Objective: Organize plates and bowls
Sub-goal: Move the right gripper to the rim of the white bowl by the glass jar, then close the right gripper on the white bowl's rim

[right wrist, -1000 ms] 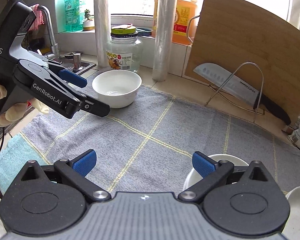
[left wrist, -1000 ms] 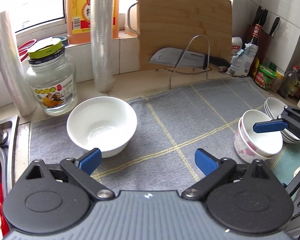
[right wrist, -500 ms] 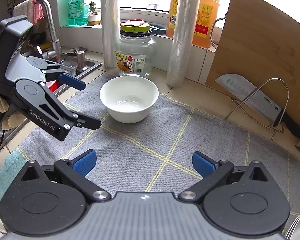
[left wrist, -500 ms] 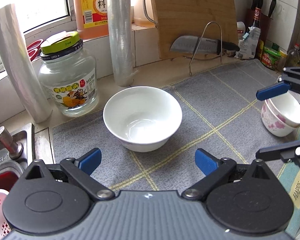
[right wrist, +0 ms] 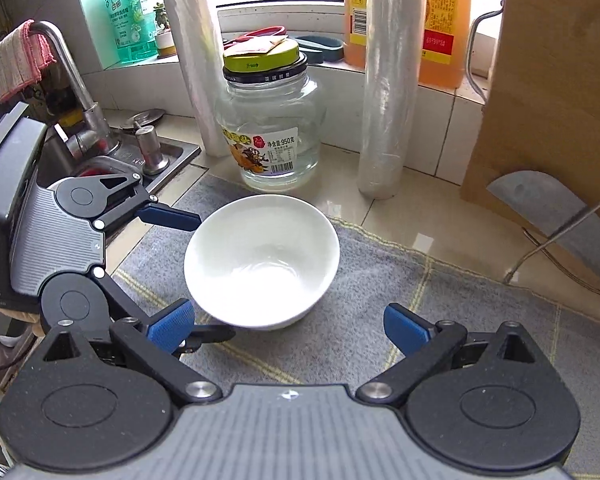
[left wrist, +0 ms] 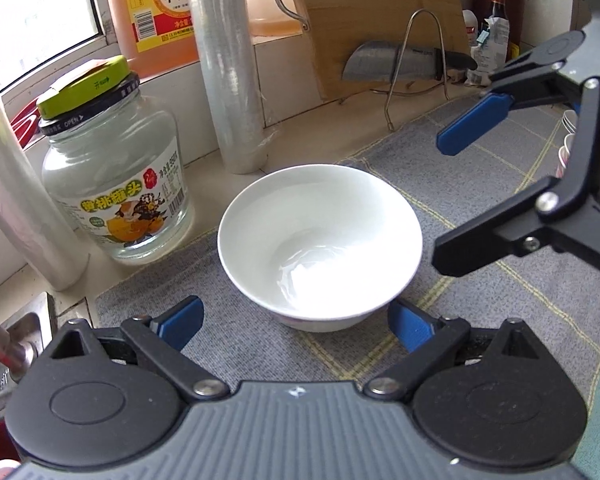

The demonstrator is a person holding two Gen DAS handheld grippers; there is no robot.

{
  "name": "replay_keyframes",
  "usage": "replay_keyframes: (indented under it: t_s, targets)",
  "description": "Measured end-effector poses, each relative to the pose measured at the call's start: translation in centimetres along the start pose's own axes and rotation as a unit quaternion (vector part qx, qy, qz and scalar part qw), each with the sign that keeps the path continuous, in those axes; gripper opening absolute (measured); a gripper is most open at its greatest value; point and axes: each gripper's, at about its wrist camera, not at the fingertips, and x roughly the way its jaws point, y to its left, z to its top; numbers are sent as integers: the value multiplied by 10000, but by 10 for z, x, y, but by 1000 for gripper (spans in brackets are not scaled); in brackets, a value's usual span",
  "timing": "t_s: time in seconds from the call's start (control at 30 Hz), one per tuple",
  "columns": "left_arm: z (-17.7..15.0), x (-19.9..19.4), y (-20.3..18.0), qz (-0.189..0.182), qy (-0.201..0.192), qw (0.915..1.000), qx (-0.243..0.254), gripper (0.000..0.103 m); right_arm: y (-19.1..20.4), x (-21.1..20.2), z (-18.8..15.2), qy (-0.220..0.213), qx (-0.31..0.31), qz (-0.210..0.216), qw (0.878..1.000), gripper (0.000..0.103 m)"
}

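Observation:
A white bowl (left wrist: 320, 240) (right wrist: 260, 264) stands upright and empty on the grey mat (left wrist: 480, 320). My left gripper (left wrist: 296, 324) (right wrist: 216, 276) comes at it from the sink side. Its jaws are closing, with the bowl's near wall between the blue pads (left wrist: 180, 322), and I see no pad pressing on it. My right gripper (right wrist: 288, 326) (left wrist: 438, 200) is open on the bowl's other side, with its blue fingertips (right wrist: 404, 328) just short of the bowl. A stack of small bowls (left wrist: 568, 148) shows at the right edge, behind the right gripper.
A glass jar (right wrist: 272, 128) with a green lid and two cling-film rolls (right wrist: 388, 80) stand just behind the bowl. A wooden cutting board (left wrist: 380, 20) leans at the back with a cleaver (left wrist: 392, 66) on a wire rack. The sink and tap (right wrist: 68, 92) lie to the left.
Both grippers have closed in on the white bowl. The right one came over from the stacked small bowls, and the left one moved forward and down until the bowl sits between its pads.

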Motion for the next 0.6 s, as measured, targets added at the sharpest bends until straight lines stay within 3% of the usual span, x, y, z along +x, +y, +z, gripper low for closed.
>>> replay_keyframes:
  t_s: [0.1,0.23,0.6]
  targets:
    - [1,1,3,-154,-7,9998,97,95,-3,16,10,59,-32,-1,10000,99]
    - [1,0,1,-271,-84,9991,309,89,-9,32,19,193,43,158,9997,87]
    - [5,1,0,-320,-140,9978,560,88,-11,49,28,222,47,306,9993,87]
